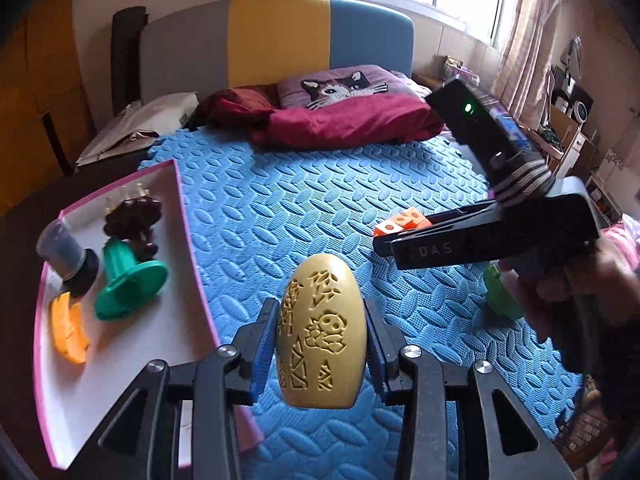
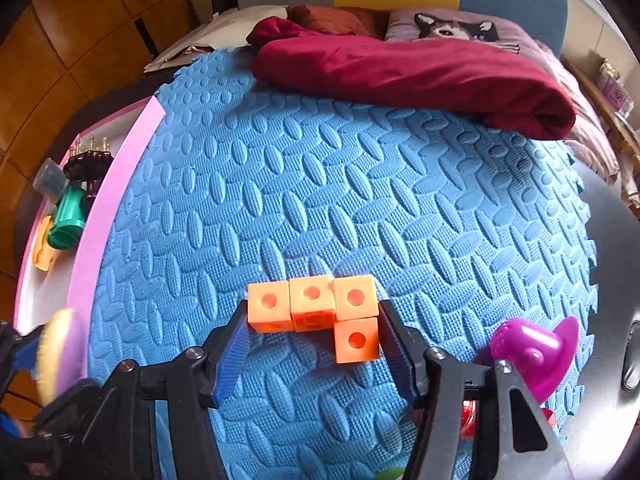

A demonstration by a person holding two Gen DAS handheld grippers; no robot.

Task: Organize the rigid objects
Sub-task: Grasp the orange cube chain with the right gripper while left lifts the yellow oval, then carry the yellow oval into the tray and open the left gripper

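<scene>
My left gripper (image 1: 320, 332) is shut on a tan carved egg-shaped block (image 1: 322, 330), held above the blue foam mat (image 1: 320, 200) just right of the pink-rimmed white tray (image 1: 132, 344). My right gripper (image 2: 314, 320) is shut on an L-shaped piece of joined orange cubes (image 2: 316, 308) above the mat; it shows in the left wrist view (image 1: 384, 242) too, fingers pointing left, with the cubes (image 1: 402, 222). The tray (image 2: 116, 200) holds a green flanged piece (image 1: 128, 280), a grey-capped jar (image 1: 66, 254), an orange curved piece (image 1: 68, 332) and a dark brown piece (image 1: 134, 216).
A purple hat-shaped toy (image 2: 536, 356) lies on the mat's right side, with a red item (image 2: 470, 416) near it. A green object (image 1: 500, 292) lies under my right hand. A dark red blanket (image 2: 420, 76) and cat pillow (image 1: 344, 86) lie at the far end.
</scene>
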